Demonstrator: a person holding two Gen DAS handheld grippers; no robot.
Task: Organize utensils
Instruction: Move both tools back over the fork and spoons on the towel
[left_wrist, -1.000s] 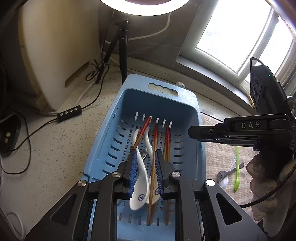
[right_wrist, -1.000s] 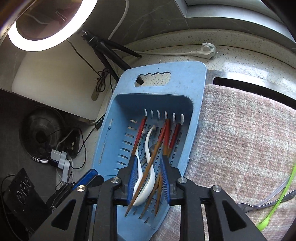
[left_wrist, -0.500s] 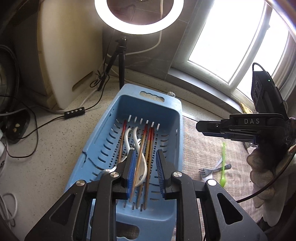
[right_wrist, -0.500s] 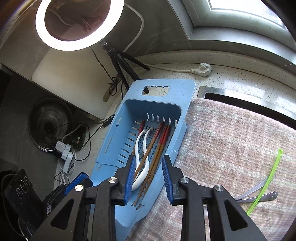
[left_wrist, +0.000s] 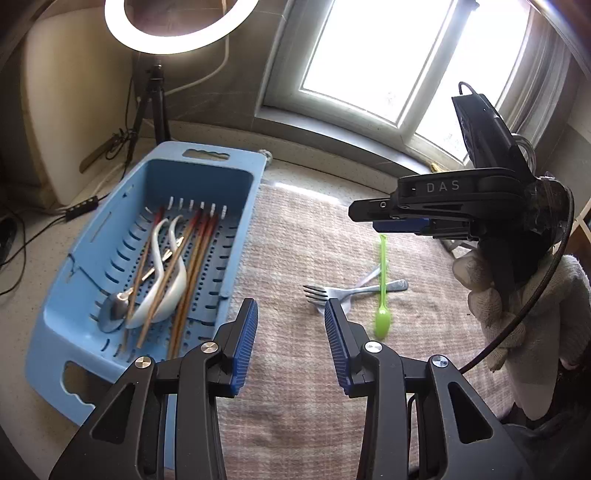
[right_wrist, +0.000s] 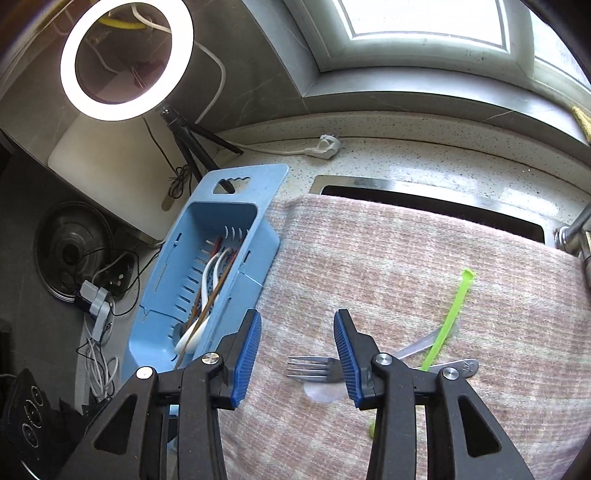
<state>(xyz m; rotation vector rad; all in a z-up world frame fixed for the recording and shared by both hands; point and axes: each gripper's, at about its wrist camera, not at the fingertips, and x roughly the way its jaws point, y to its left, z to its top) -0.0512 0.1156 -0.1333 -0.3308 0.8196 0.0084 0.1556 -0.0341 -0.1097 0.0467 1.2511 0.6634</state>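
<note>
**Both hand-held grippers empty over the towel, jaws parted**

Left hand-held gripper (left_wrist: 291, 317): jaws spread, just been opening, nothing between them; hanging over the towel (left_wrist: 295, 406), just right of the blue basket (left_wrist: 236, 236).

Right hand-held gripper (right_wrist: 297, 334): likewise spread, just been opening, empty; poised above the towel right of the basket, with the fork (right_wrist: 310, 368) tines showing in the gap between the blue pads, well below them. In the left view, seen from the side farther right of the basket, gripped by a gloved hand (left_wrist: 491, 295).

In the basket: two white spoons (left_wrist: 168, 280), a metal spoon (left_wrist: 116, 310) and several chopsticks (left_wrist: 195, 273), all lying lengthwise on the slotted floor.

On the towel, right of the basket: the fork, tines toward the basket; a green spoon (left_wrist: 382, 280) lying across its handle; a clear plastic utensil (right_wrist: 421, 345) under both, too faint to name its kind.

Behind the basket: a lit ring light (right_wrist: 125, 59) on a small tripod (right_wrist: 188, 144), and a white plug (right_wrist: 325, 147) on the speckled worktop (right_wrist: 443, 162).
</note>
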